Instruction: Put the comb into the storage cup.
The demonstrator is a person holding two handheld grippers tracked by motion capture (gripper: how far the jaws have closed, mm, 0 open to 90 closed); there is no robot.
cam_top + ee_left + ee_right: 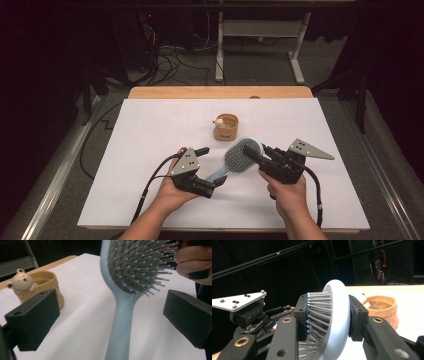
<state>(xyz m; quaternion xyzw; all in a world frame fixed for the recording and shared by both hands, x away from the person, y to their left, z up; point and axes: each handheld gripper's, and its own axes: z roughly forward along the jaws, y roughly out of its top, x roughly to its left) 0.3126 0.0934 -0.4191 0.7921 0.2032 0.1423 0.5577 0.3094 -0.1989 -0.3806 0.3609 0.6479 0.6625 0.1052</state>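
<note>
Dark lab behind, cables and a white desk frame (260, 30) on the floor at the far side. Work surface is a wooden table (220, 92) covered by a white sheet (150, 130).

Largest item in play: pale blue paddle hairbrush (239, 156), held clear of the sheet at near centre. Long axis runs diagonally, head far-right, handle near-left, bristles facing the left side.

Right gripper (254, 155) is clamped on the brush head: in the right gripper view one pad presses the bristle face and the other the smooth back (337, 315). It carries the brush alone.

Left gripper (212, 186) sits at the handle end. In the left gripper view the handle (120, 325) runs up between its two black jaws, which stand wide with a clear gap each side, nothing gripped. Handle lies nearer the left jaw's line than dead centre, though the angle makes that hard to call.

Key relation: the handle points straight into the left tool, so the left hand is nearer that end and the right owns the head.

Small tan fabric basket (226, 127) with a little bear figure (218, 121) on its rim stands on the sheet, just beyond the brush head, apart from it.
</note>
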